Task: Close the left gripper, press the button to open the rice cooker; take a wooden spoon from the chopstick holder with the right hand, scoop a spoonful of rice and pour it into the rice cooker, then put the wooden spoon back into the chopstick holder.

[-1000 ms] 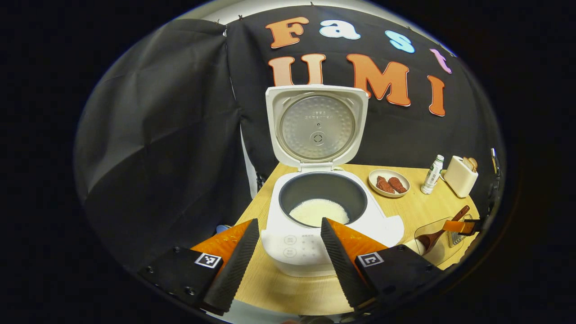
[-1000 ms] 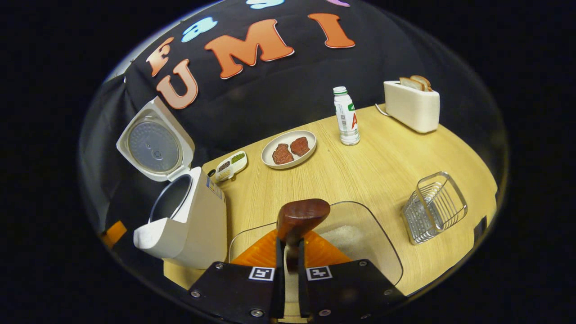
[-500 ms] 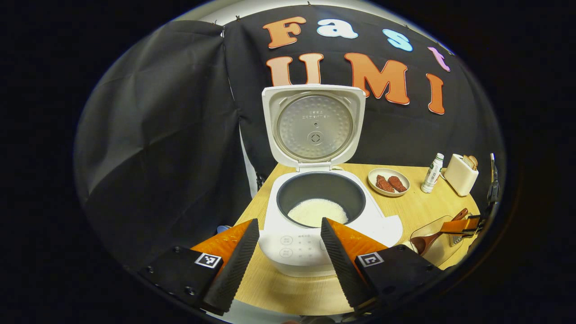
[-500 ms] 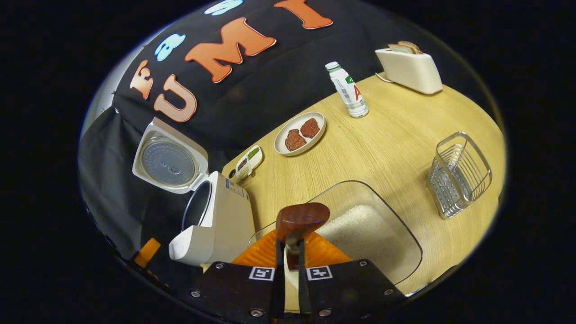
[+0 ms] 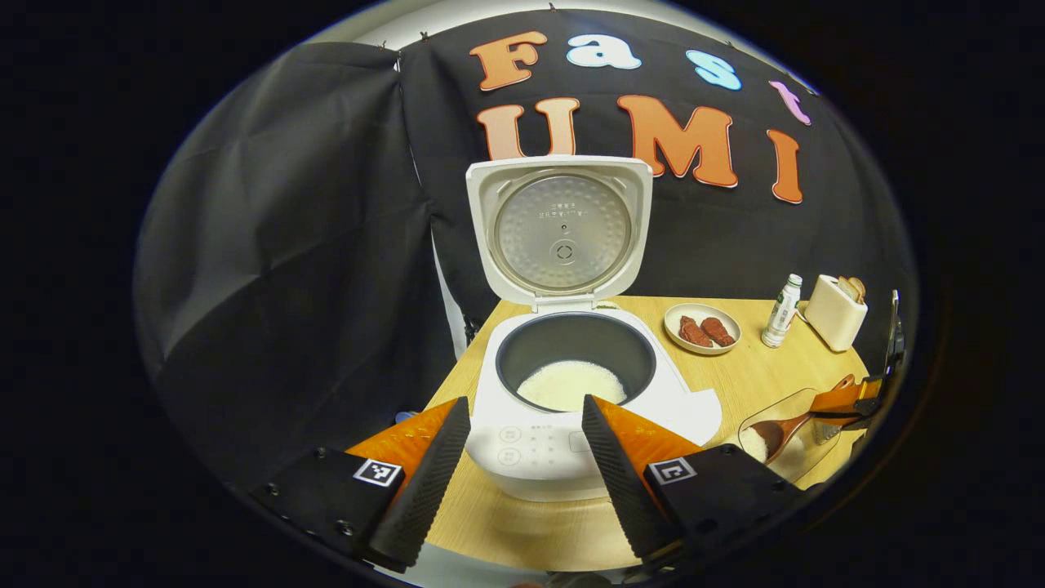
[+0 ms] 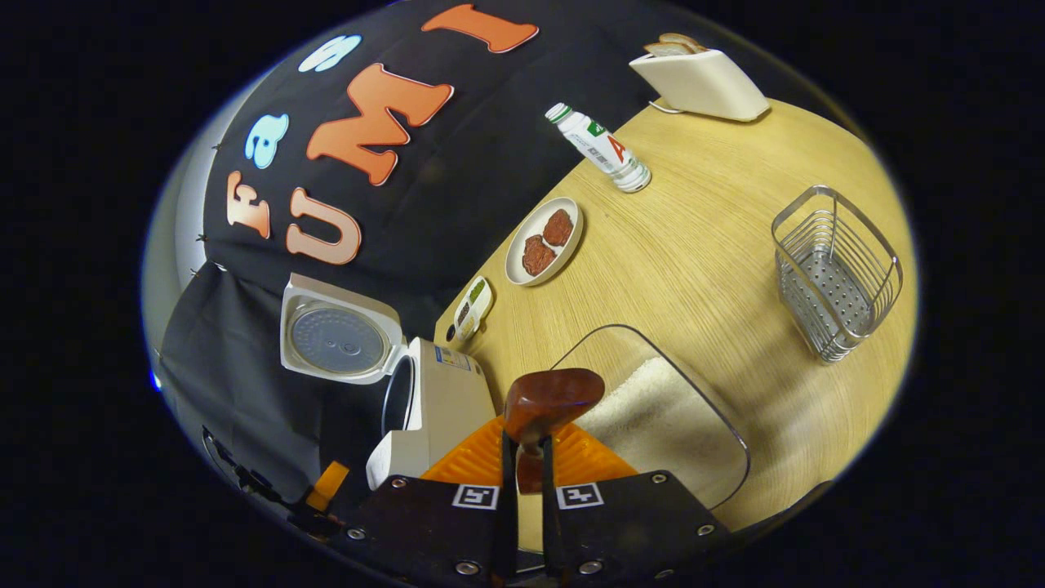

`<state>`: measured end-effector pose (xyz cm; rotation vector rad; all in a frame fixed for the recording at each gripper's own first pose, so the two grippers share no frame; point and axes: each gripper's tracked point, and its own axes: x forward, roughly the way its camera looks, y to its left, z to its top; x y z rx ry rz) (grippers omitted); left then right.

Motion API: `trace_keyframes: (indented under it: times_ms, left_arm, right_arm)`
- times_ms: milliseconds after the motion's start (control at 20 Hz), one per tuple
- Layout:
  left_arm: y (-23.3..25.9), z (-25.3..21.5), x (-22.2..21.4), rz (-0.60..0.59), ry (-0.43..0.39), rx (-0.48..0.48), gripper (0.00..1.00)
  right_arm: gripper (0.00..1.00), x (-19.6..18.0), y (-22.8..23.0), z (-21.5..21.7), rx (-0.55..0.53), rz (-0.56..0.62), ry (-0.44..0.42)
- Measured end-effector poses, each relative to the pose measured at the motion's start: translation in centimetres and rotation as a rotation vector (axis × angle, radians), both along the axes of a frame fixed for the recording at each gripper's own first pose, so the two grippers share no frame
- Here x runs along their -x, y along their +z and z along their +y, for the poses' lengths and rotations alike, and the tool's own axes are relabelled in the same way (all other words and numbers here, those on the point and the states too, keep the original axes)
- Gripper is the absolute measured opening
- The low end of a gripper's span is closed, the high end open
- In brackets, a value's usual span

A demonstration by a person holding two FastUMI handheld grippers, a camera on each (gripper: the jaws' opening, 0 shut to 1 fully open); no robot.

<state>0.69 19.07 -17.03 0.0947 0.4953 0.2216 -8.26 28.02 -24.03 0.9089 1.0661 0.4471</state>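
Note:
The white rice cooker (image 5: 571, 408) stands open, lid (image 5: 559, 233) upright, with white rice in its dark pot (image 5: 571, 382). My left gripper (image 5: 522, 469) hangs open just in front of it, holding nothing. My right gripper (image 6: 522, 447) is shut on the handle of the wooden spoon (image 6: 551, 398), tilted over the clear container of rice (image 6: 665, 420). In the left gripper view the right gripper (image 5: 849, 398) holds the wooden spoon (image 5: 775, 431) slanted down, its bowl low in the clear container (image 5: 788, 441) with white rice at it. The wire chopstick holder (image 6: 837, 273) stands empty to the right.
Along the back of the wooden table (image 6: 694, 245) stand a plate of meat (image 6: 545, 241), a small bottle (image 6: 600, 149) and a toaster with bread (image 6: 698, 73). A small divided dish (image 6: 473, 306) lies behind the cooker. The black cloth wall closes off the back and left.
My right gripper has rolled and dropped toward the rice container, so its view turns; the spoon's bowl has sunk lower into the container. The left gripper has barely drifted and stays open.

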Motion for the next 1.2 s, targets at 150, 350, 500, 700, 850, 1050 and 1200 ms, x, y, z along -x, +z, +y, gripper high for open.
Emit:
trace_keyframes:
  times_ms: [150,350,500,700,850,1050,1200]
  left_arm:
    - [-0.1,-0.3,0.1,0.001,0.002,0.006,0.93]
    - [0.1,-0.9,0.1,-0.005,0.004,0.014,0.93]
    - [0.4,-1.2,0.1,-0.013,0.005,0.014,0.92]
    - [0.6,-1.1,0.3,-0.022,0.018,0.018,0.93]
    - [0.5,-0.5,0.7,-0.028,0.038,0.028,0.93]
    - [0.7,0.9,1.0,-0.043,0.068,0.036,0.93]
    - [1.2,2.5,1.2,-0.063,0.085,0.030,0.93]
  right_arm:
    - [0.12,-0.4,0.3,-1.7,-0.022,-0.006,-0.018]
    - [0.12,-1.2,1.4,-3.7,-0.079,-0.003,-0.059]
    - [0.12,-2.2,2.8,-4.5,-0.155,0.014,-0.113]
    - [0.11,-3.4,4.8,-4.9,-0.254,0.033,-0.163]
    - [0.12,-4.5,6.6,-4.2,-0.333,0.045,-0.182]
    - [0.11,-5.7,9.5,-1.9,-0.392,0.033,-0.168]
    - [0.11,-6.5,12.0,1.2,-0.418,0.008,-0.128]
